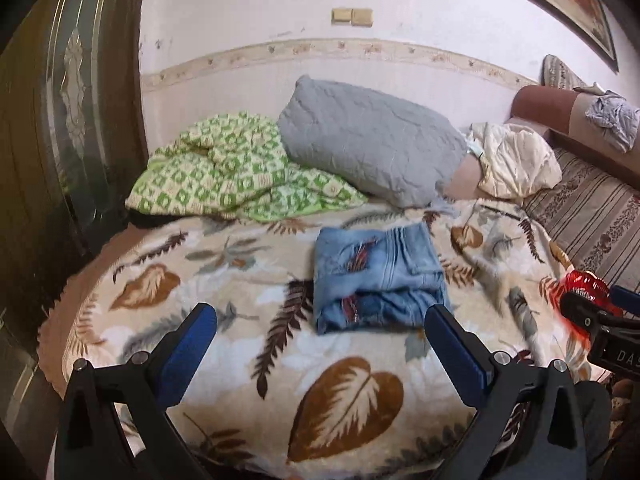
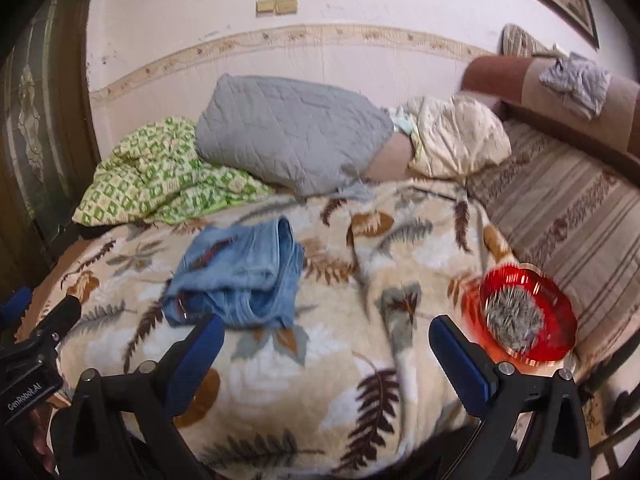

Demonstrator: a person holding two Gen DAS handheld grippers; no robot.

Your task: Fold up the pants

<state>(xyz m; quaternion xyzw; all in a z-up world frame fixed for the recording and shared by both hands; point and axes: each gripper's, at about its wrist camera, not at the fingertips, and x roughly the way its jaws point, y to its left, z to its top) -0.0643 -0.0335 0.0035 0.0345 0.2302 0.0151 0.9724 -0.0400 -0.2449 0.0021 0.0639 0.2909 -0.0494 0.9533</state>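
While both grippers hang above the bed with fingers spread wide and nothing between them, the folded jeans (image 1: 378,276) lie flat on the leaf-print blanket (image 1: 224,344), near the middle of it. Left gripper (image 1: 320,330): blue pads apart, empty. Jeans sit just beyond and between its fingertips, a bit toward the right finger; the near folded edge looks close to that right fingertip, contact not clear from this angle. Right gripper (image 2: 326,342): pads also apart, empty. In its view the jeans (image 2: 240,276) lie ahead and to the left, the bundle's near edge just past its left fingertip, not between the fingers.

Jeans are light blue denim, folded into a compact roughly square bundle with layered folds showing at the near edge and a dark red patterned patch on top.

A red bowl (image 2: 524,316) with something grey inside sits on the blanket's right side, just beyond the right gripper's right finger; blurred. Behind the jeans: a grey quilted pillow (image 1: 368,140), a green-and-cream patterned blanket (image 1: 224,168) to its left, a cream bundle (image 1: 516,160) to its right. Striped sofa cushion (image 2: 576,220) runs along the right side. The left gripper's body shows at the left edge of the right wrist view.
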